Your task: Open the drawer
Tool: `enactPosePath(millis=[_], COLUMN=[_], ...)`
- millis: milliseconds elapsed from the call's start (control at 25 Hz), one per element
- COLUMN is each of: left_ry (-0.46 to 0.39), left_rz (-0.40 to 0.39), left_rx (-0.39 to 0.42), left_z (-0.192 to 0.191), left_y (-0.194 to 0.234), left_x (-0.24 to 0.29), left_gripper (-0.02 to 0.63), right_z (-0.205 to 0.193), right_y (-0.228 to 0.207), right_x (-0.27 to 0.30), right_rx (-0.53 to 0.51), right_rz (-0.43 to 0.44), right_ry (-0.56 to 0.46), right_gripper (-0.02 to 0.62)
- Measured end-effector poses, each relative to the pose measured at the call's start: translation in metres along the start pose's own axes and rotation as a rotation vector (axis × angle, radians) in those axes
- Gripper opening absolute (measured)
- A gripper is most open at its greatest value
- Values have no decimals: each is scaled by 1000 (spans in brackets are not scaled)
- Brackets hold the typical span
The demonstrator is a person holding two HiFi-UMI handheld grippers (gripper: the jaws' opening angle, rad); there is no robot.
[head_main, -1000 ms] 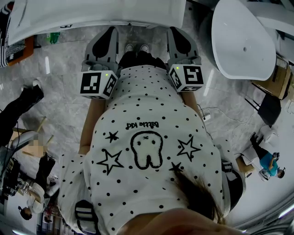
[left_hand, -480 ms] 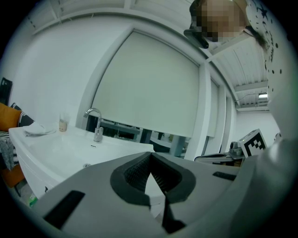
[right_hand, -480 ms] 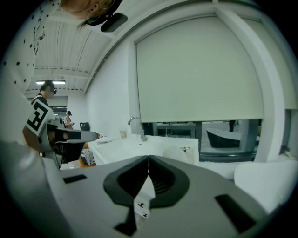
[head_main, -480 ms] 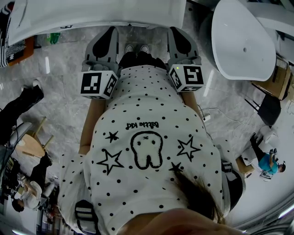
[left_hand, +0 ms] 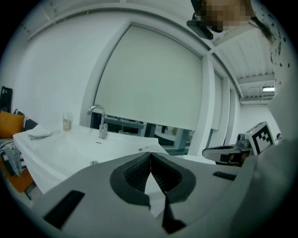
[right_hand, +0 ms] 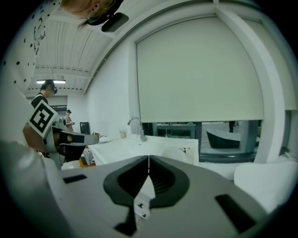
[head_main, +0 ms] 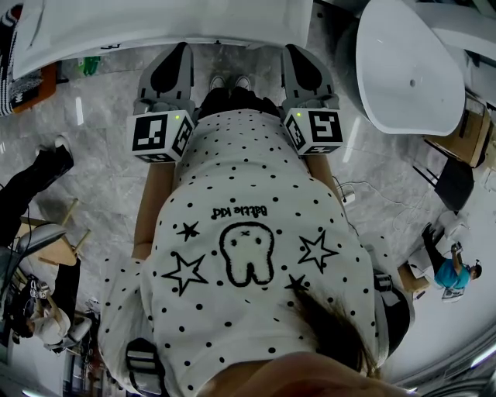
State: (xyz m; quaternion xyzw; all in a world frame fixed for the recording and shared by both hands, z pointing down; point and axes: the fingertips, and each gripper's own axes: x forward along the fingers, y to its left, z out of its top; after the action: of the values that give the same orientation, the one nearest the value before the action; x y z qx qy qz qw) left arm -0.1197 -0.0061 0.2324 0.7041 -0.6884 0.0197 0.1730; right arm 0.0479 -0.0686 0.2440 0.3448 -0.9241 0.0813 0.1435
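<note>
A white washbasin cabinet (head_main: 155,23) stands right ahead of me, across the top of the head view. No drawer front or handle shows in any view. My left gripper (head_main: 180,50) points at the cabinet's edge, shut, with nothing between its pads. My right gripper (head_main: 293,51) is level with it on the right, also shut and empty. In the left gripper view the left gripper's (left_hand: 150,156) jaws meet in front of the basin top (left_hand: 70,148) and its chrome tap (left_hand: 99,122). The right gripper (right_hand: 148,158) looks at the same tap (right_hand: 136,124) from the other side.
A white bathtub (head_main: 411,70) stands at the right, with a cable (head_main: 349,194) on the grey floor below it. An orange thing (head_main: 35,87) lies left of the cabinet. Other people (head_main: 31,182) stand at the left and lower right (head_main: 453,275). A small cup (left_hand: 67,123) sits on the basin top.
My left gripper has edged slightly left and toward the cabinet. The right gripper has kept still. The people at the left have shifted.
</note>
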Motion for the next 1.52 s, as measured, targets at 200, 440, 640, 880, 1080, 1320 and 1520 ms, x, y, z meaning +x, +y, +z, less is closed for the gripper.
enactPosePath(millis=[200,440,640,880,1080,1320,1520], left_ry=[89,203,276,374,448,496,512], left_rz=[16,25,6,-50,-77,-106,-98], left_rx=[16,7,8,-2,-7,13,34], left_z=[-15,-50,-82,-132,-167,-217,-251], left_y=[20,29,26,9,-9,-24,-10], left_x=[3,3,12,40,59,87,111], left_gripper=[5,6,14,52,61,64,84], right_z=[-1,-6,-14,-31,-50,-82,-99], right_y=[-1,-5,-17,-35,-52,-67,-68], right_x=[-2,-4,-7,-10,-24,-45,-45], right_rx=[1,-2,1,23,56,120,157], right_rz=[-6,-14,-30,-62,-109,-174,-215], right_ry=[5,23,32,33,50,72,91], right_gripper=[14,14,14,14,14,14,14])
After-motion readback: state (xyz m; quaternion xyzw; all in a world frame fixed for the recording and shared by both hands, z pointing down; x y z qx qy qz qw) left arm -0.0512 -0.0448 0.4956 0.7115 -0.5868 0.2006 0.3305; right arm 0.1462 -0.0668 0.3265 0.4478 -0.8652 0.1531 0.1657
